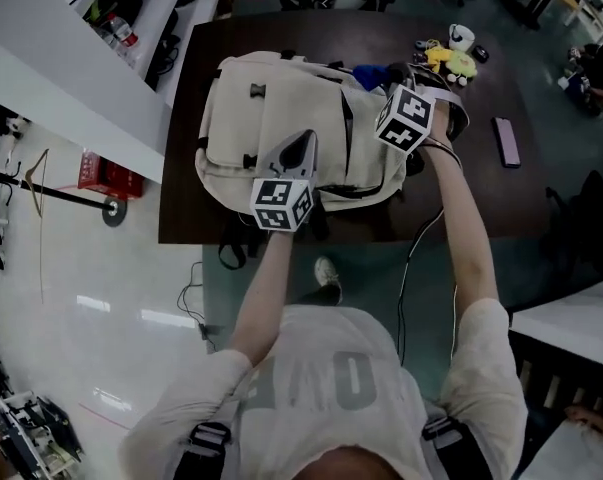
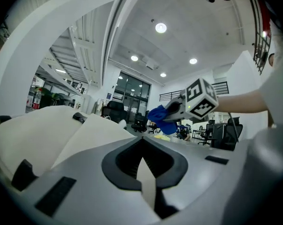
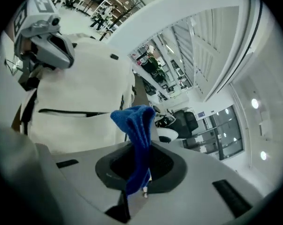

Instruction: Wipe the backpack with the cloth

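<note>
A cream backpack [image 1: 271, 118] lies flat on a dark table [image 1: 481, 188]. My left gripper [image 1: 303, 144] rests on the backpack's near middle, its jaws shut with nothing clear between them. In the left gripper view the backpack [image 2: 42, 125] fills the left side beside my left gripper [image 2: 142, 142]. My right gripper [image 1: 386, 80] hovers over the backpack's far right corner, shut on a blue cloth [image 1: 369, 75]. The cloth [image 3: 137, 125] stands up out of my right gripper [image 3: 141, 149], above the backpack [image 3: 85, 88]. The cloth [image 2: 161, 118] also shows in the left gripper view.
A dark phone [image 1: 505, 140] lies on the table's right part. Small yellow and white items [image 1: 453, 58] sit at the far right corner. A red crate [image 1: 101, 175] stands on the floor at left. Cables hang past the table's near edge.
</note>
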{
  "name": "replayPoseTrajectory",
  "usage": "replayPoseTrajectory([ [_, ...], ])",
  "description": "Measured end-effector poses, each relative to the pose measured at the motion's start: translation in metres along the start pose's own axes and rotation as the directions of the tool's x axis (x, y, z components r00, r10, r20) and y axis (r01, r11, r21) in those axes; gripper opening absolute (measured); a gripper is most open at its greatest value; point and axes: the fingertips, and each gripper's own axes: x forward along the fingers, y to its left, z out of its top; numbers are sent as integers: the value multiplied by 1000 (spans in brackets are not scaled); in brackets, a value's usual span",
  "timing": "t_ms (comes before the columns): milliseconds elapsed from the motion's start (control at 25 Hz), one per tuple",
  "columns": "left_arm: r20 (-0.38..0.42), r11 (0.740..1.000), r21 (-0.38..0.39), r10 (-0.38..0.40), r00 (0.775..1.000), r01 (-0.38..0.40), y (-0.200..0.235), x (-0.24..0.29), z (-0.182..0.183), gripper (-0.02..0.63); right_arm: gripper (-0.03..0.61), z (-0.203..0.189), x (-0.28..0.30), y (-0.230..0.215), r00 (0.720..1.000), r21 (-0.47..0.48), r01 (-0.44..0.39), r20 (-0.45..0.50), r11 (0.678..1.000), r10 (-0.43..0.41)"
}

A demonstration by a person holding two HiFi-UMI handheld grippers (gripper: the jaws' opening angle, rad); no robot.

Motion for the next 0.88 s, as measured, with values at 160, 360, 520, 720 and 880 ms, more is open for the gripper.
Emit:
replayPoseTrajectory([
  [160,2,1000,8,-10,1000,10,0,3,-1,5,41,-19,52,20,997,46,-70,-37,996,72],
  [360,20,1000,-26,-5,1000,5,7,5,-3,5,41,-16,82,55,989,47,-144,-33,988,146],
  [520,22,1000,-26,4,1000,-4,9,5,-4,5,41,-15,89,70,984,48,-173,-38,984,175],
  [720,30,999,-36,4,1000,-2,11,5,-4,4,41,-17,86,82,981,35,-186,-48,982,187],
  [880,24,999,-33,3,1000,-2,11,5,-6,5,41,-16,79,95,980,24,-190,-61,981,191],
])
